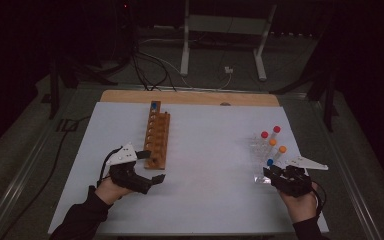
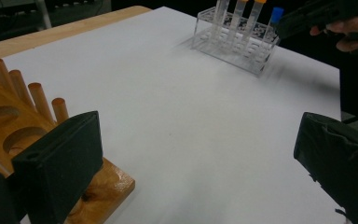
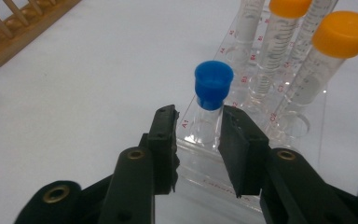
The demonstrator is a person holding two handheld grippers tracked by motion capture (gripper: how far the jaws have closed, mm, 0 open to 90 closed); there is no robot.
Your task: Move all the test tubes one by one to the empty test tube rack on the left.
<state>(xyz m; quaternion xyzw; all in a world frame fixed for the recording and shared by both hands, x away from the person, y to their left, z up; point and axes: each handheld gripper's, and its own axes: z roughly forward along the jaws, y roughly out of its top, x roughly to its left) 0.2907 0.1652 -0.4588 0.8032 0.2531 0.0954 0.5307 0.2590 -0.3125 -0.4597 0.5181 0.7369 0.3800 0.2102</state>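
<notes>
A clear plastic rack (image 1: 259,150) (image 3: 200,184) at the right holds several capped tubes. Its nearest tube has a blue cap (image 1: 270,162) (image 3: 213,84). My right gripper (image 1: 274,169) (image 3: 200,116) sits at that tube, one jaw on each side of its body below the cap. A gap shows beside the left jaw, so the pads are not pressing. My left gripper (image 1: 151,166) (image 2: 198,140) is open wide and holds nothing, with one jaw at the near end of the wooden rack (image 1: 157,135) (image 2: 9,126).
Orange-capped tubes (image 3: 342,32) and red-capped tubes (image 1: 264,134) stand behind the blue one. A blue-capped tube (image 1: 154,105) sits at the wooden rack's far end. White paper (image 1: 210,165) covers the table. Cables and a metal stand (image 1: 225,30) lie beyond the far edge.
</notes>
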